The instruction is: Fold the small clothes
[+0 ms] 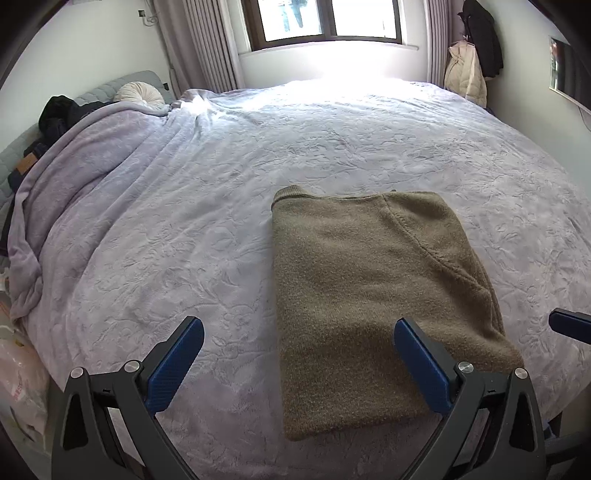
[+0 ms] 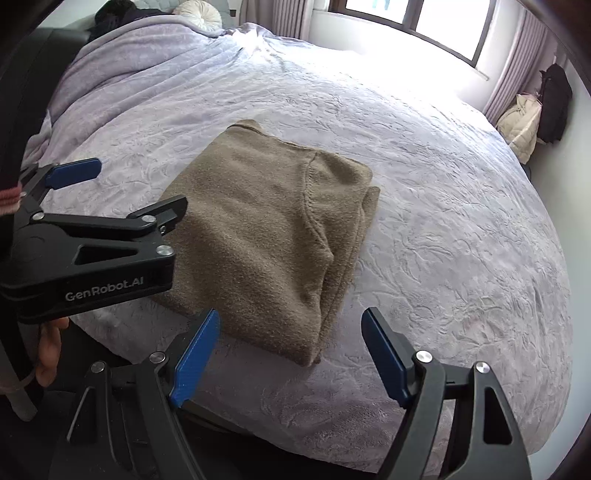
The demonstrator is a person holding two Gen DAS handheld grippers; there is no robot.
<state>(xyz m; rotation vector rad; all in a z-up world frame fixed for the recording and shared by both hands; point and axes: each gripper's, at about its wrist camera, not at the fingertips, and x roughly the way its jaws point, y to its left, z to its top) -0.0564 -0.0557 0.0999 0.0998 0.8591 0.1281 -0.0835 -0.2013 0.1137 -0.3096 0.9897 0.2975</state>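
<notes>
A brown knit sweater (image 1: 369,295) lies folded into a neat rectangle on the lilac bedspread (image 1: 203,221). It also shows in the right wrist view (image 2: 266,229), with its layered edges on the right. My left gripper (image 1: 299,358) is open and empty, held above the sweater's near left edge; it also shows in the right wrist view (image 2: 118,184) at the sweater's left. My right gripper (image 2: 290,354) is open and empty, just above the sweater's near corner. One right fingertip (image 1: 569,325) shows at the left wrist view's right edge.
A rumpled lilac blanket (image 1: 74,184) with a round cushion (image 1: 140,96) and dark clothes (image 1: 59,114) lies at the bed's far left. A window (image 1: 325,22) and curtains are behind. Coats (image 1: 469,66) hang at the far right.
</notes>
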